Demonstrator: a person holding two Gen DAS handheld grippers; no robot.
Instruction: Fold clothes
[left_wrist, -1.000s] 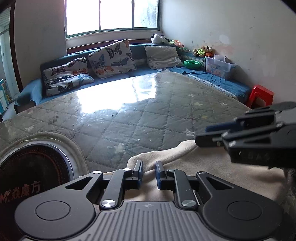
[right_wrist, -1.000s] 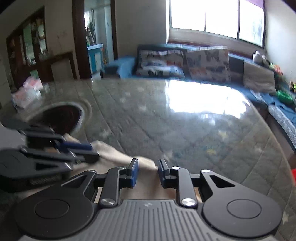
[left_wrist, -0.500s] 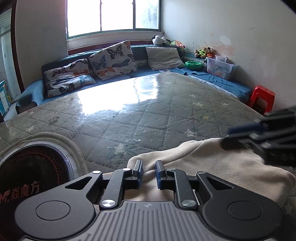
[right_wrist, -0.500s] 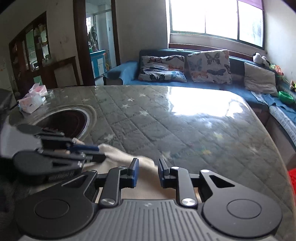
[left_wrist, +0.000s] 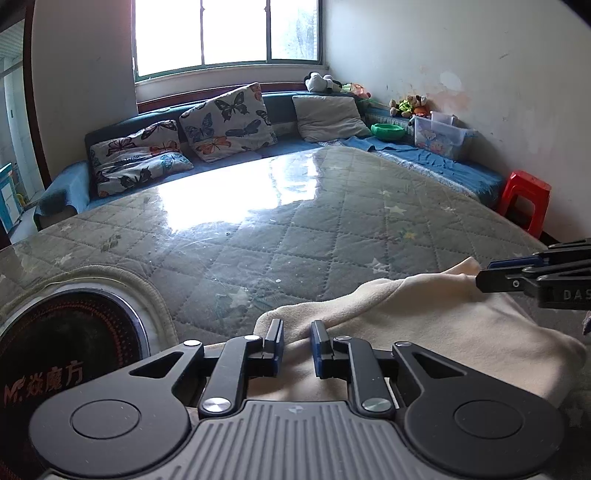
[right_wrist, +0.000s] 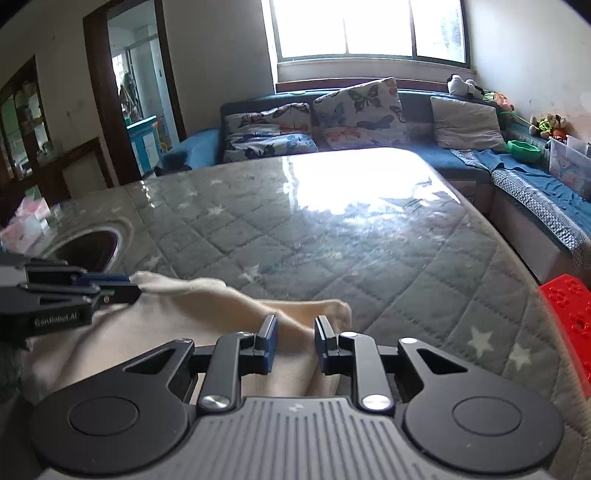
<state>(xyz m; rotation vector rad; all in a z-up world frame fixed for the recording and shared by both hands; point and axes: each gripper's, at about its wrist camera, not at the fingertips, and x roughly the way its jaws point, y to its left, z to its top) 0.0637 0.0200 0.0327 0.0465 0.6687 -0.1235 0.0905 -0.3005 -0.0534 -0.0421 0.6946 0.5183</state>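
Note:
A cream cloth garment (left_wrist: 424, 325) lies on the near edge of the quilted grey table (left_wrist: 295, 229). My left gripper (left_wrist: 297, 332) sits over the garment's left far corner, jaws slightly apart with cloth between them. My right gripper (right_wrist: 293, 334) sits over the garment's right far corner (right_wrist: 325, 310), jaws slightly apart with a fold of cloth between them. Each gripper shows in the other's view: the right gripper (left_wrist: 487, 273) at the right edge, the left gripper (right_wrist: 122, 284) at the left edge, both touching the cloth's far edge.
A round dark induction cooker (left_wrist: 62, 332) is set into the table at the left. A blue sofa with butterfly pillows (left_wrist: 221, 125) runs behind the table. A red stool (left_wrist: 524, 199) stands at the right. A doorway (right_wrist: 136, 110) opens at the far left.
The two grippers have moved apart along the garment's far edge, spreading the cloth wider. The right gripper's view has swung to the right.

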